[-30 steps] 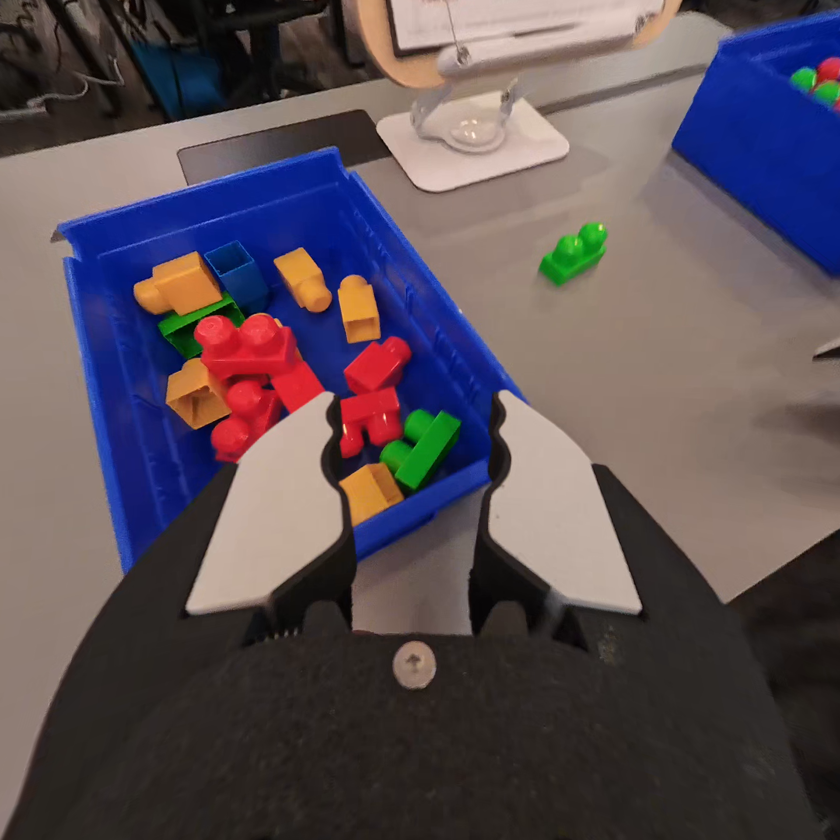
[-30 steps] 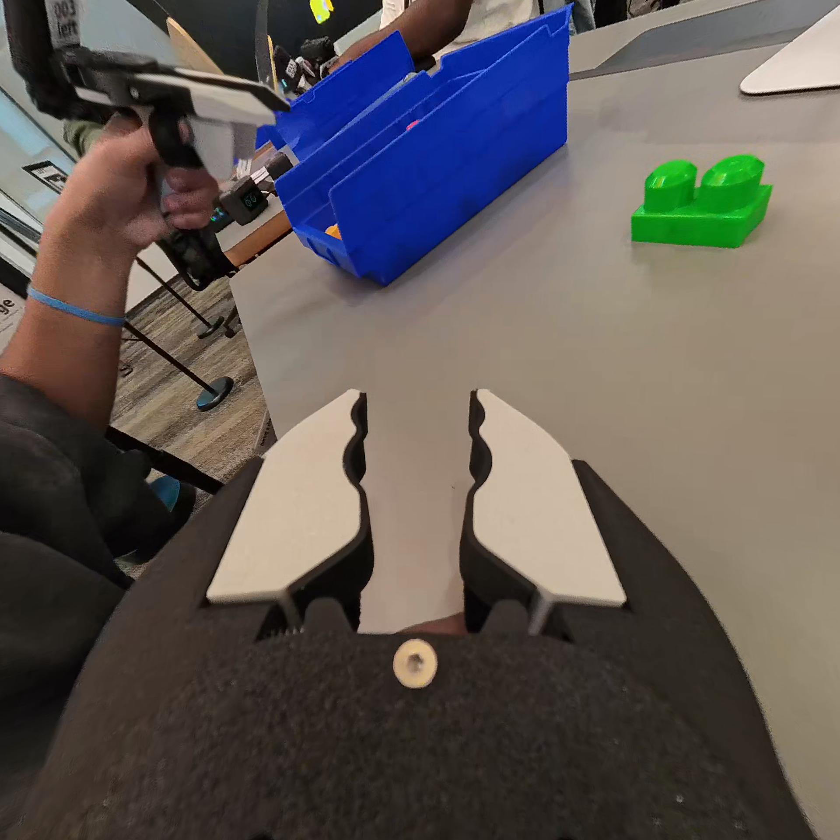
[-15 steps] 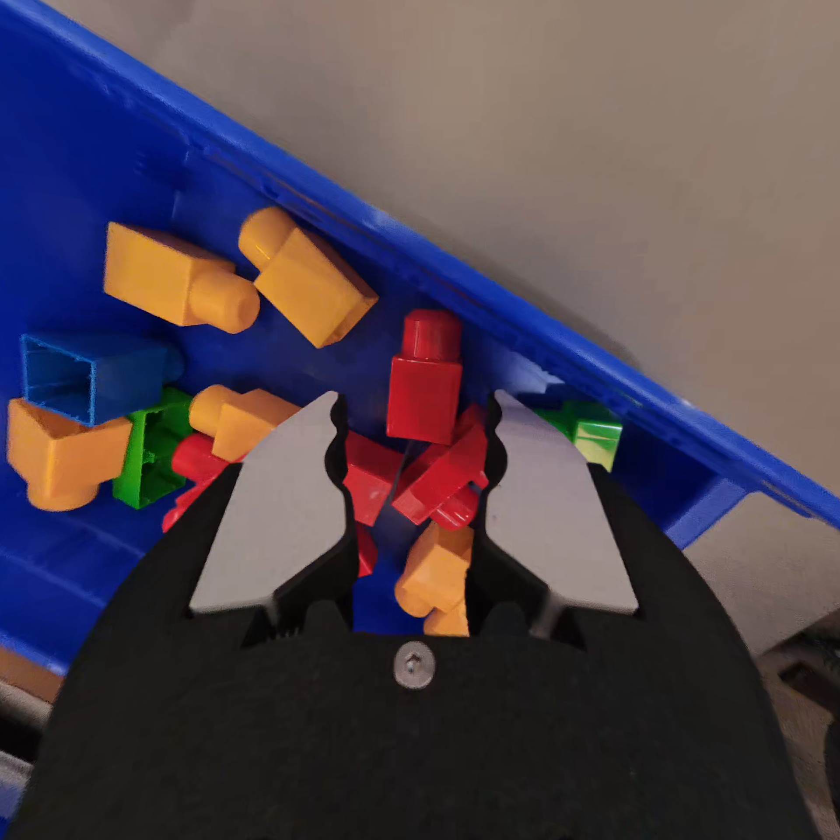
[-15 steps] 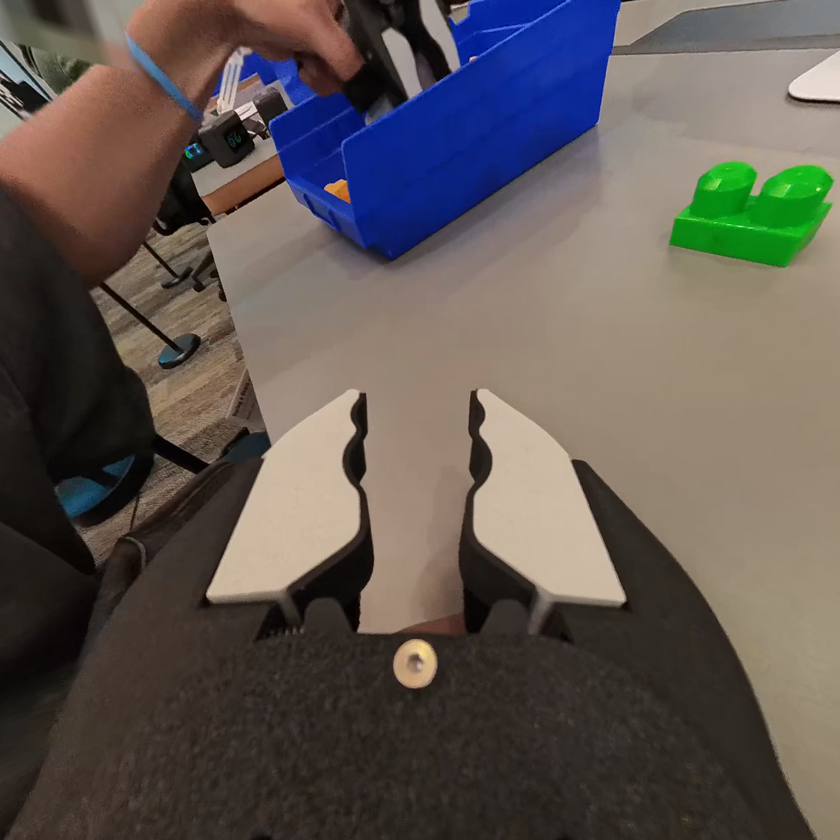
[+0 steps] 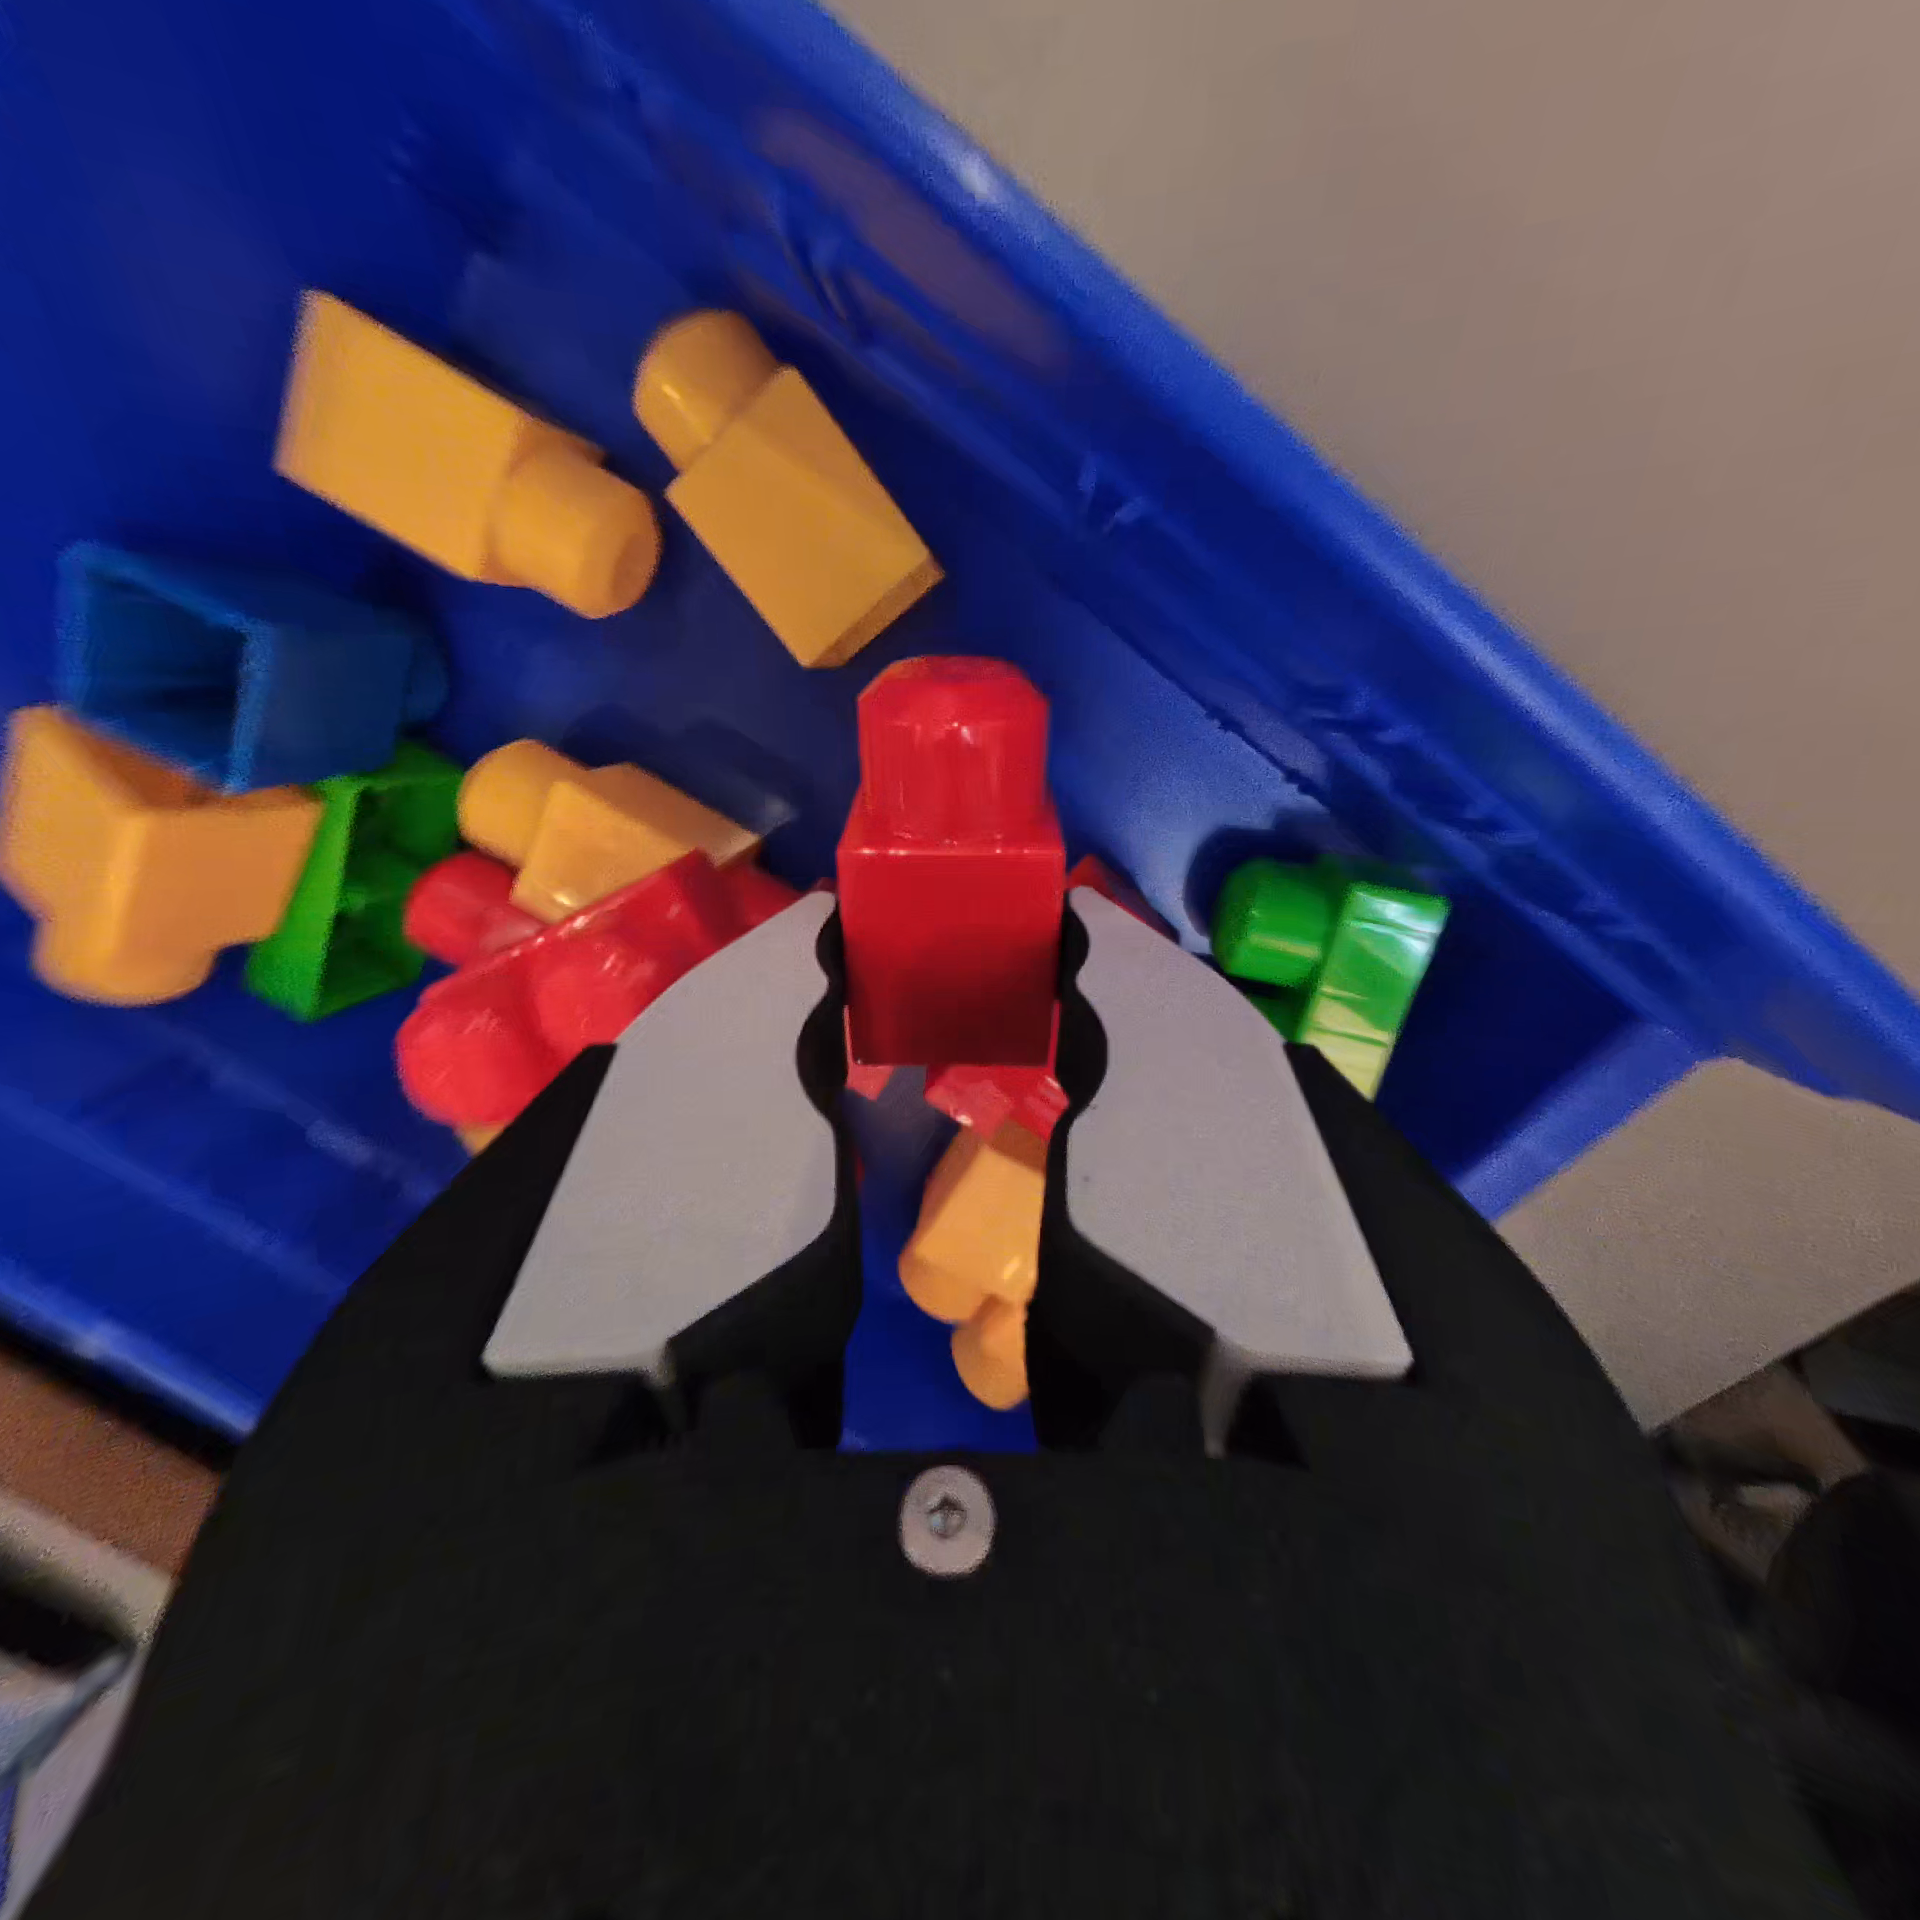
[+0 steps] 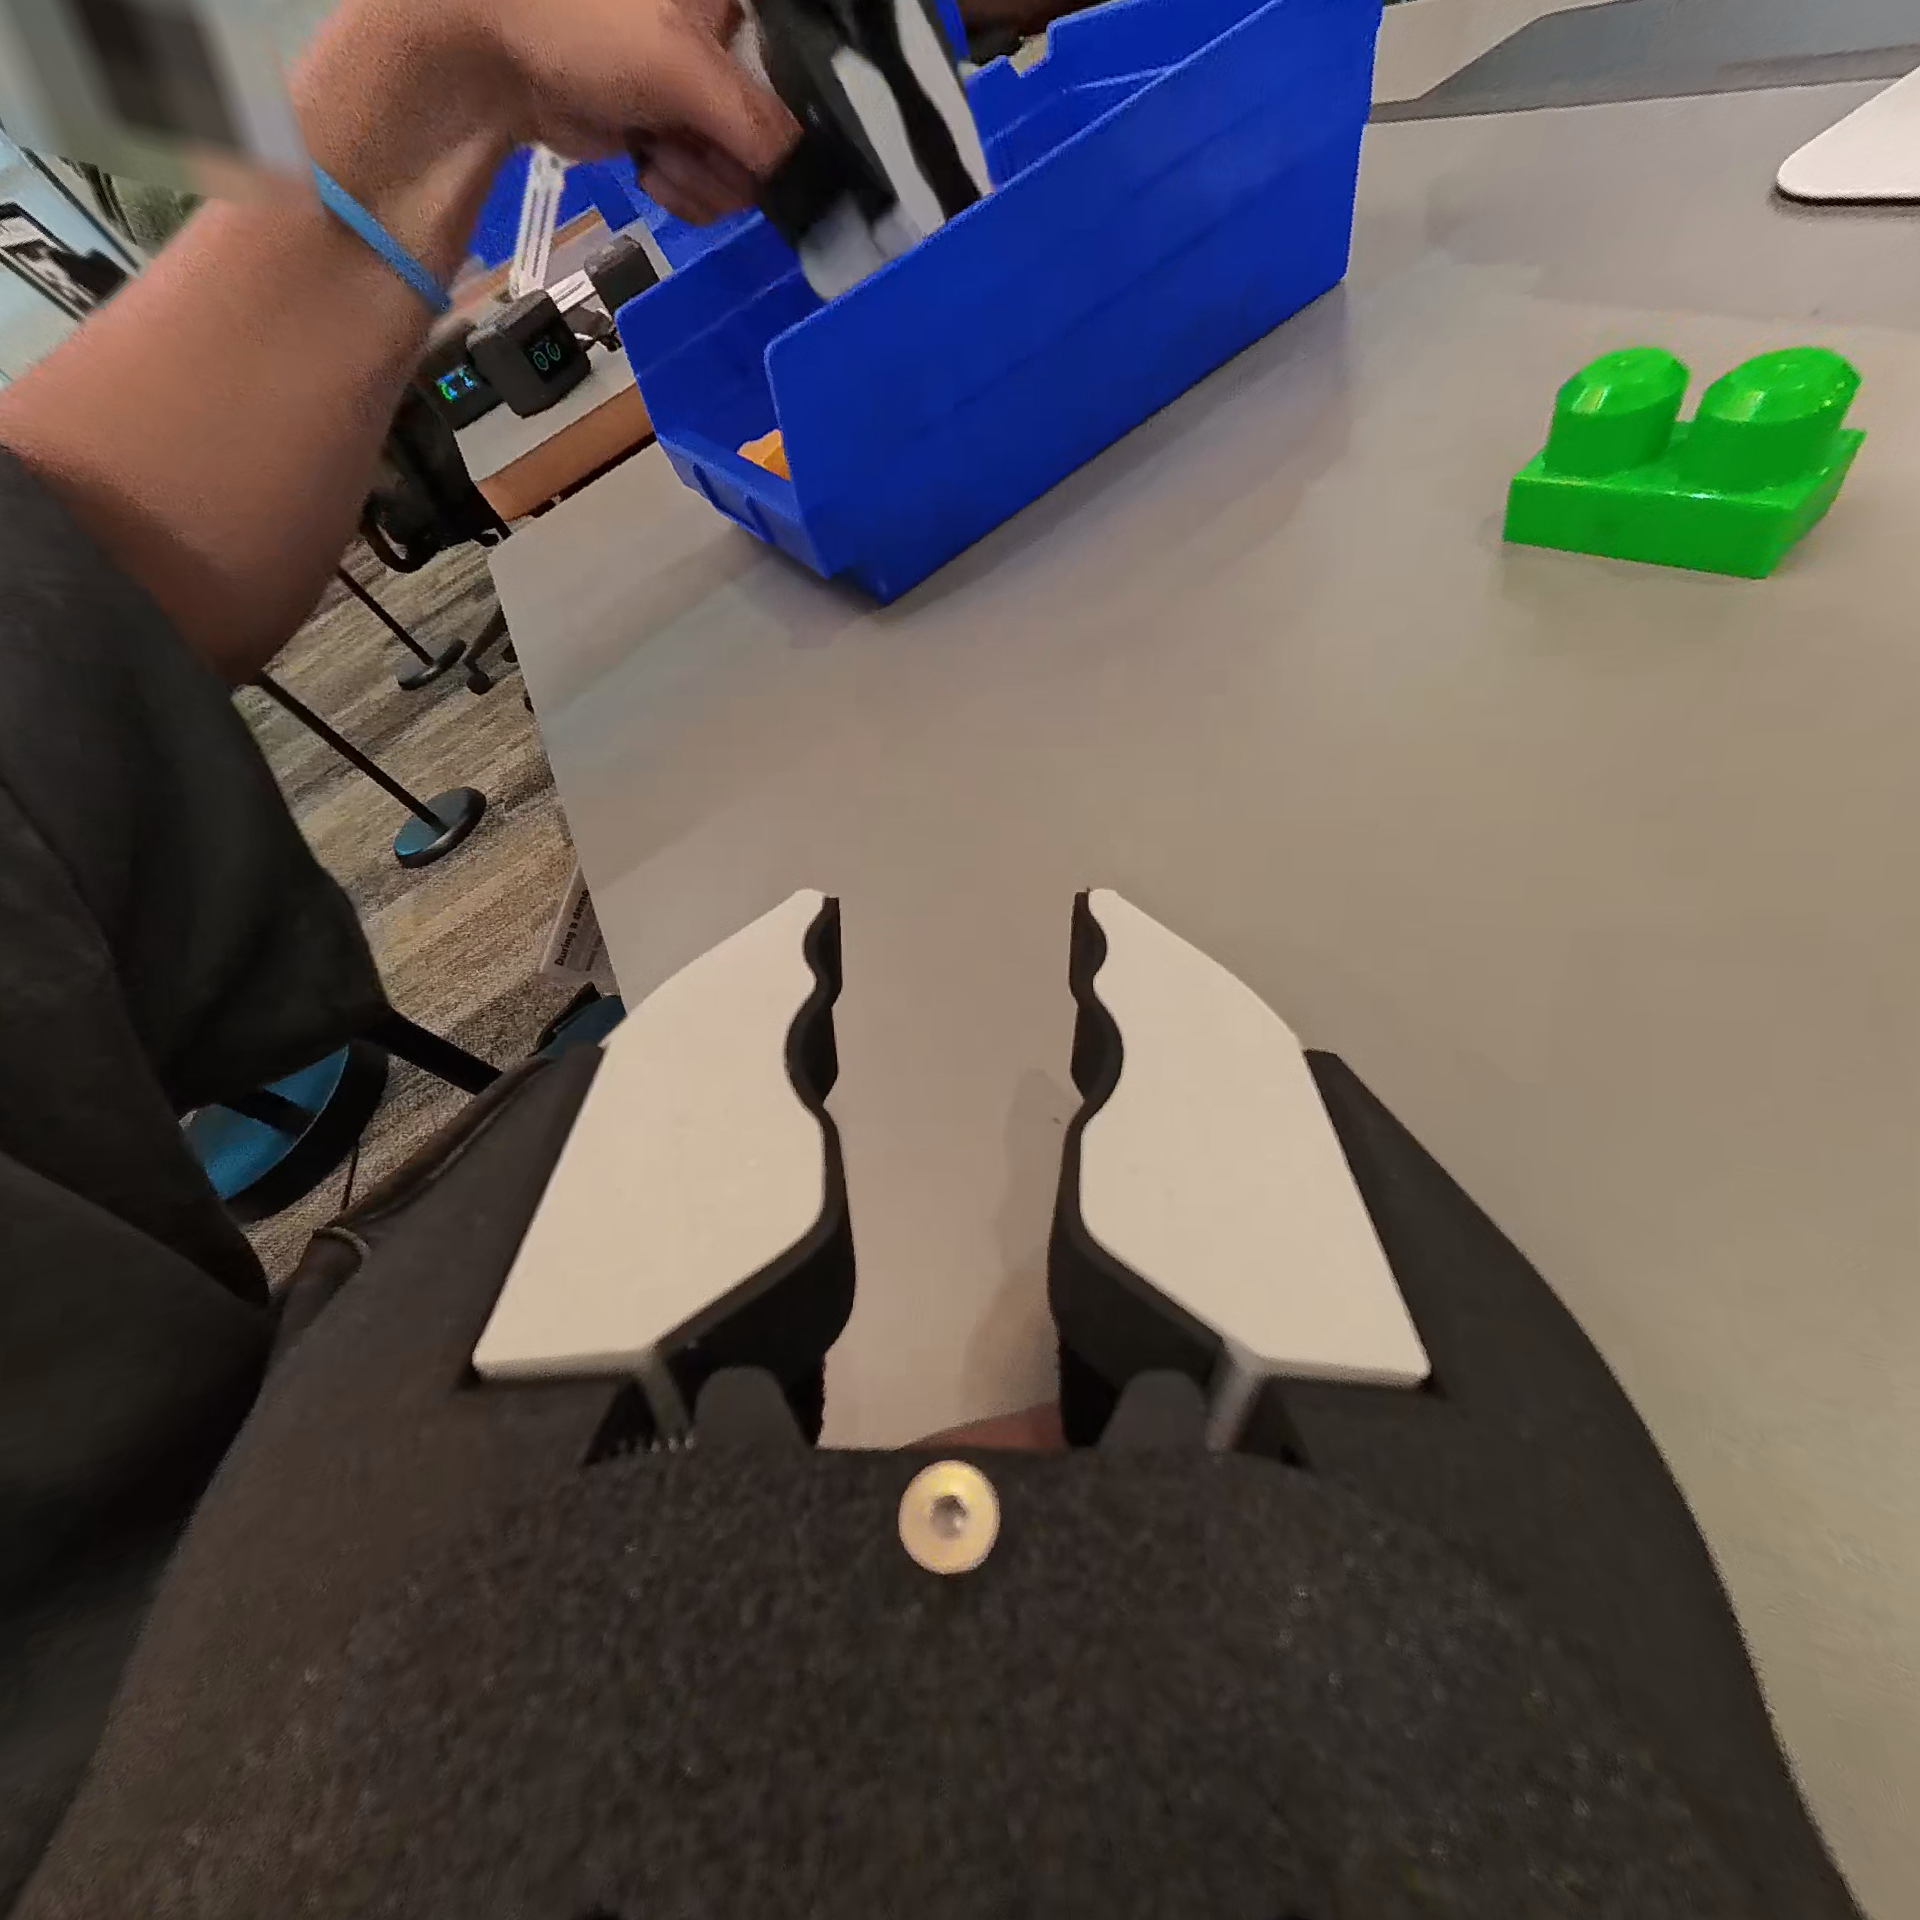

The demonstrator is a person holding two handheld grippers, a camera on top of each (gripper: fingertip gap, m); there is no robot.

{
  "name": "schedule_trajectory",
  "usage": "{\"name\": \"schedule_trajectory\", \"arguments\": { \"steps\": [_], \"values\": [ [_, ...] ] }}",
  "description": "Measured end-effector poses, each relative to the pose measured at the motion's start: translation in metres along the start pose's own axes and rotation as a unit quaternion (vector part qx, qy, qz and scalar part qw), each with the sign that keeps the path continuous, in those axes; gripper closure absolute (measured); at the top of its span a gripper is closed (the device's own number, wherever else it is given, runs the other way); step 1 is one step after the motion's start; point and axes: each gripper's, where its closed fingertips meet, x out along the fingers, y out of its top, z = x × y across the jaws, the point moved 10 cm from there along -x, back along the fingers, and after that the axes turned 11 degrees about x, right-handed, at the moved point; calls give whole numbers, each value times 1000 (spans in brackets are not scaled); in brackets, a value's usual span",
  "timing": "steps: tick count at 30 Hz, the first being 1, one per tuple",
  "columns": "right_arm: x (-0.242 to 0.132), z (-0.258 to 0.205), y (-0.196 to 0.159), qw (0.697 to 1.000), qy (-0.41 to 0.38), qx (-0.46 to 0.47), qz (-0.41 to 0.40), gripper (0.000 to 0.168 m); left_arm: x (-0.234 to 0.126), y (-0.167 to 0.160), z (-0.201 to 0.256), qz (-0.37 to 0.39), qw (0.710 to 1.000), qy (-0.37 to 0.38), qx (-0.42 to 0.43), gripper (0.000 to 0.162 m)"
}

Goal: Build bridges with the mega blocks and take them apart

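Grey worktop (image 6: 1299, 779) carries all items. Blue bin (image 5: 1195, 540), on worktop at its L edge, holds loose mega blocks: several orange singles, e.g. orange block (image 5: 779, 488) nr the far wall; one blue block (image 5: 249, 675), hollow end showing; red cluster lower centre; green block (image 5: 1340, 956) against bin wall at R.

L gripper (image 5: 951, 935) reaches into bin, fingers closed against both sides of a red single-stud block (image 5: 951, 883), stud pointing away from camera; block appears raised above the others, w/ motion blur on the bin contents. In R wrist view, same bin (image 6: 1039, 312) seen from outside, w/ the person's left hand (image 6: 540, 94) holding that gripper over it, blue band at wrist.

R gripper (image 6: 956, 914) sits low over bare worktop, fingers apart, nothing btwn them. Green two-stud block (image 6: 1683, 468) stands studs-up on worktop, apart from bin & ahead-R of R gripper.
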Motion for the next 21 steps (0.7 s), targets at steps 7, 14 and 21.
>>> {"name": "schedule_trajectory", "arguments": {
  "steps": [7, 14, 21],
  "values": [
    [-7, -1, 6, 1000, -8, -7, 12, 126, -87, 43, 73, 153, 981, 50, -110, 126],
    [-15, 2, 11, 999, -21, -8, 24, 127, -21, 112, 143, 10, 997, 35, -67, 125],
    [-21, 2, 12, 999, -30, -22, 39, 126, 37, 129, 130, -27, 989, -92, -116, 126]
  ]
}}
